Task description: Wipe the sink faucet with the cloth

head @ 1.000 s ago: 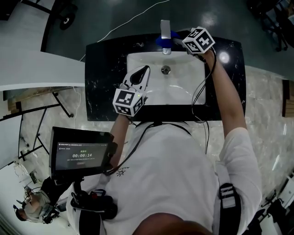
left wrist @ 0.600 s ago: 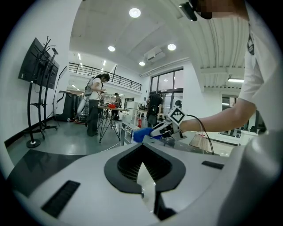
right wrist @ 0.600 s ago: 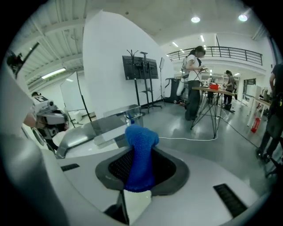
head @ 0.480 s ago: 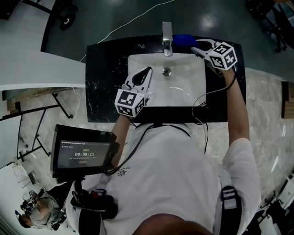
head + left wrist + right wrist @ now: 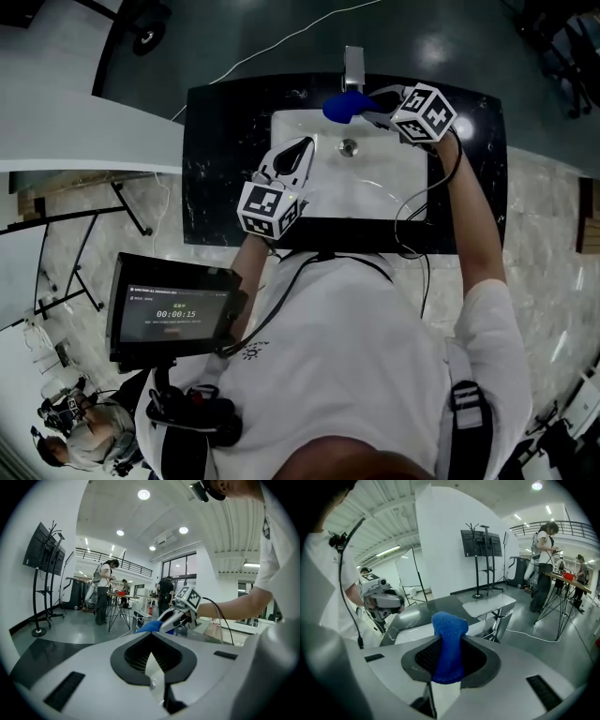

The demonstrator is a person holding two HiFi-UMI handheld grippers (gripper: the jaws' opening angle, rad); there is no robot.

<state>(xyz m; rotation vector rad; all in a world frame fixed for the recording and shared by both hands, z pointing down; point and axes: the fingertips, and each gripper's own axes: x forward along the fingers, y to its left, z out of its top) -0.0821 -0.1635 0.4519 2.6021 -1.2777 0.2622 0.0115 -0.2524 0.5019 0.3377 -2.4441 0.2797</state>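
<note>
Right gripper is clenching a blue cloth, seen from the head view. It is reaching in from the right along the back of the white sink. The cloth is bunching at the front of the faucet and covering the spout's end. Whether it is actually touching cannot be told. Left gripper is hanging over the sink's front left corner, pointing toward the back, well apart from the faucet. The sink is sitting in a black counter. A screen is hanging at the person's left side.

Left gripper view: left gripper is showing its jaws pressed together with nothing between them. Beyond them, the right gripper is carrying the cloth at its tips. People are standing at tables far behind.

Right gripper view: right gripper is pinching the cloth, which is standing up between the dark pads and poking out past them. The faucet is lying just beyond, to the right. The left gripper is showing at the left, across the sink.
</note>
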